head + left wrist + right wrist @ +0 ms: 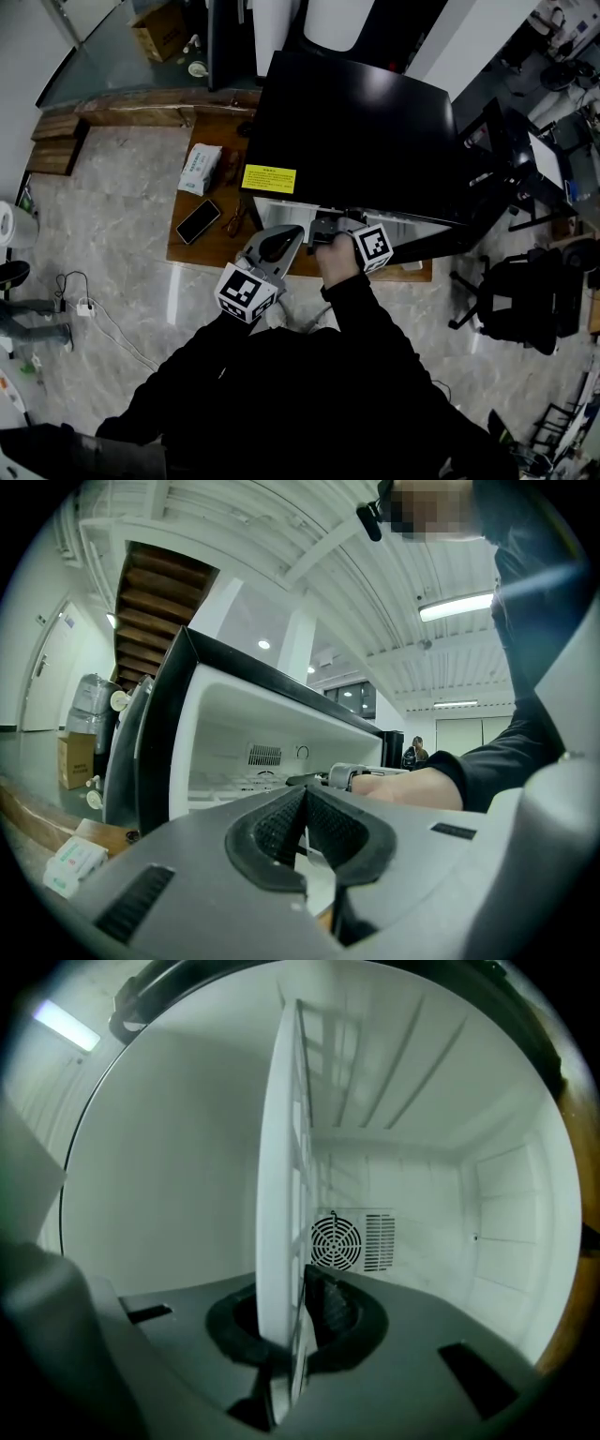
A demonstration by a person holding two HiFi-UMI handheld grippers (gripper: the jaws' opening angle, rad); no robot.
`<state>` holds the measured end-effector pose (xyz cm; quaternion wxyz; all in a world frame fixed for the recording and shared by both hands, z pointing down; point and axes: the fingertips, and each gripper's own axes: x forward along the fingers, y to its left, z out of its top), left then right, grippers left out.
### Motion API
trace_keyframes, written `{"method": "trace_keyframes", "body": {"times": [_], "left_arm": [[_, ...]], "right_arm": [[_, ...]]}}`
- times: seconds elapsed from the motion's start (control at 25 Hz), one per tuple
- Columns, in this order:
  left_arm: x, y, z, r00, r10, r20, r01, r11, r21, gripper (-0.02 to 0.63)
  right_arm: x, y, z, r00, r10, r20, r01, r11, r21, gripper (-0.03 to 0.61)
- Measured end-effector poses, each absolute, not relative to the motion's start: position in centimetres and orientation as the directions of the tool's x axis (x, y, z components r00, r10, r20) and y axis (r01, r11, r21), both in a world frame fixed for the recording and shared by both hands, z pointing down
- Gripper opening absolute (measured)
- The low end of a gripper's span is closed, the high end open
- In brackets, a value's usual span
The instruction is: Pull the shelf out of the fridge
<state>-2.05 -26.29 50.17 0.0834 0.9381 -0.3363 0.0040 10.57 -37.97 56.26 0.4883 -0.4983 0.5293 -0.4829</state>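
A black mini fridge (356, 131) stands on a wooden table (211, 127) with its white inside facing me. In the right gripper view the white wire shelf (281, 1166) is seen edge-on, running into the cavity. My right gripper (295, 1321) is shut on the shelf's front edge, one pad pressed on each side of it. The head view shows this gripper (323, 228) at the fridge opening. Just outside and lower left, my left gripper (281, 242) has its pads (281, 822) together with nothing between them. Its own view looks across the open fridge (169, 733).
The fridge door (487, 178) stands swung open to the right. A phone (199, 221) and a tissue pack (201, 169) lie on the table left of the fridge. An office chair (520, 300) stands at the right. A round fan grille (335, 1241) sits on the fridge's back wall.
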Motion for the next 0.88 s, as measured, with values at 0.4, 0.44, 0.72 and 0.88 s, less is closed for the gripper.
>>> {"method": "trace_keyframes", "body": {"times": [0.4,0.44,0.72,0.88], "left_arm": [[-3.0,-24.6,50.0,0.789,-0.611,0.058,-0.612,-0.774,0.163,0.006],[-3.0,-24.4,50.0,0.792,-0.608,0.057,-0.609,-0.776,0.165,0.006],[-3.0,-22.6,49.8,0.805,-0.592,0.048,-0.59,-0.79,0.166,0.006],[-2.8,-21.6,49.7,0.809,-0.586,0.046,-0.585,-0.795,0.159,0.006]], "right_arm": [[10.2,-36.3,55.9,-0.028,-1.0,-0.009,-0.078,0.012,-0.997,0.031],[10.2,-36.0,55.8,-0.027,-1.0,-0.012,-0.082,0.014,-0.997,0.031],[9.9,-33.7,55.6,-0.032,-0.999,-0.024,-0.099,0.027,-0.995,0.029],[9.7,-31.9,55.8,-0.032,-0.999,-0.021,-0.093,0.024,-0.995,0.029]]}}
